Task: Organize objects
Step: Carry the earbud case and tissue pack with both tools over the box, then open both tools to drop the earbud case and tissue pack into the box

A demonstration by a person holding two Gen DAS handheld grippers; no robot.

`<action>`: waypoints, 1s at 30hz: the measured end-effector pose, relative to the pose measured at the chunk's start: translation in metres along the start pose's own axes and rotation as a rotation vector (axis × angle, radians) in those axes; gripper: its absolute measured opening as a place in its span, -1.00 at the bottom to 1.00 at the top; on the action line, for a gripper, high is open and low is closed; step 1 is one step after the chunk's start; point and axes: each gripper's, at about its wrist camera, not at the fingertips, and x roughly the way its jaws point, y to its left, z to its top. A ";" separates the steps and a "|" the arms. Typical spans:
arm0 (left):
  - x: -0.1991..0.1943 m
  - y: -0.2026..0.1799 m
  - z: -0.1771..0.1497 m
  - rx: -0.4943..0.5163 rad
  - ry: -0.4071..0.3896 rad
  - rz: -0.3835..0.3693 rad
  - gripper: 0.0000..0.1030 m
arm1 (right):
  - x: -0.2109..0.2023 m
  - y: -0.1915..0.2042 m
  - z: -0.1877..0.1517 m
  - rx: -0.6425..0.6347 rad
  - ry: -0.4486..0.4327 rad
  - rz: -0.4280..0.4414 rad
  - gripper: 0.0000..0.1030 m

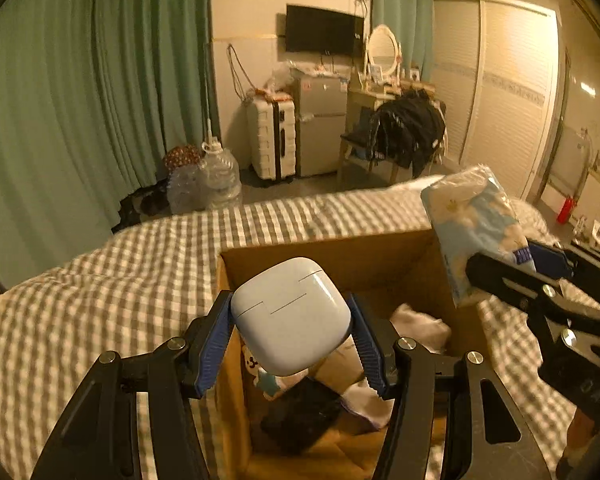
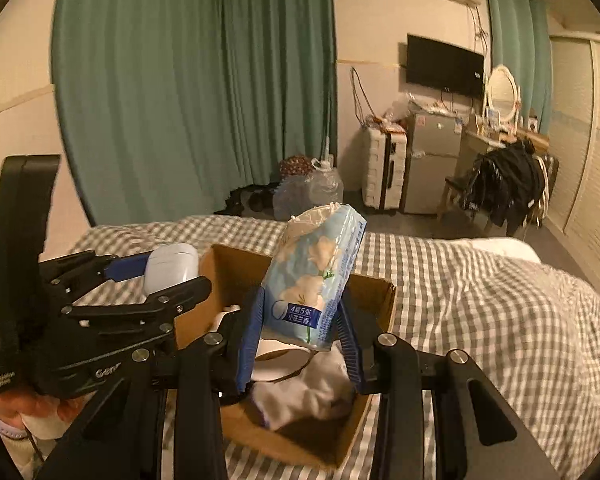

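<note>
1. Risk first: the left tool pinches a smooth, rounded earbud case by its sides only. That glossy shell could squirt out of the ribbed blue pads if the grip slackens early, and it hangs over the box's near-left wall, so it may bounce off the rim onto the bed instead of inside.
2. Second risk: the right tool grips only the bottom end of a soft tissue pack, which stands tall and leans right. It could fold or swing, I judge, and catch the box rim on the way down.
3. Third risk: both tools hang close over one small box; lowering together might knock them into each other.
4. Tool state: each is closed partway, jaws held apart by what they clamp.
5. Looks: the case is pale, pebble-shaped, lid seam showing, shut. The pack is light blue plastic with cream flowers and a printed label near the bottom, its top end crimped.
6. Place: the cardboard box sits on the checked bed, already holding white cloth, a dark item and what may be a tape roll.
</note>
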 end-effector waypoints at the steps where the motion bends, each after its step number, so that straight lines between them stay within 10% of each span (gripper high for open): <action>1: 0.014 0.001 -0.004 0.008 0.022 -0.002 0.14 | 0.012 -0.002 -0.004 0.005 0.013 -0.012 -0.31; 14: 0.050 -0.012 -0.024 0.055 0.110 -0.061 0.16 | 0.078 -0.028 -0.042 0.036 0.139 -0.044 -0.24; 18: 0.024 -0.009 -0.026 0.015 0.067 -0.048 0.53 | 0.057 -0.025 -0.040 0.046 0.092 -0.058 0.12; 30: -0.106 -0.002 -0.009 -0.037 -0.058 0.032 0.56 | -0.071 -0.015 -0.015 0.037 -0.043 -0.075 0.27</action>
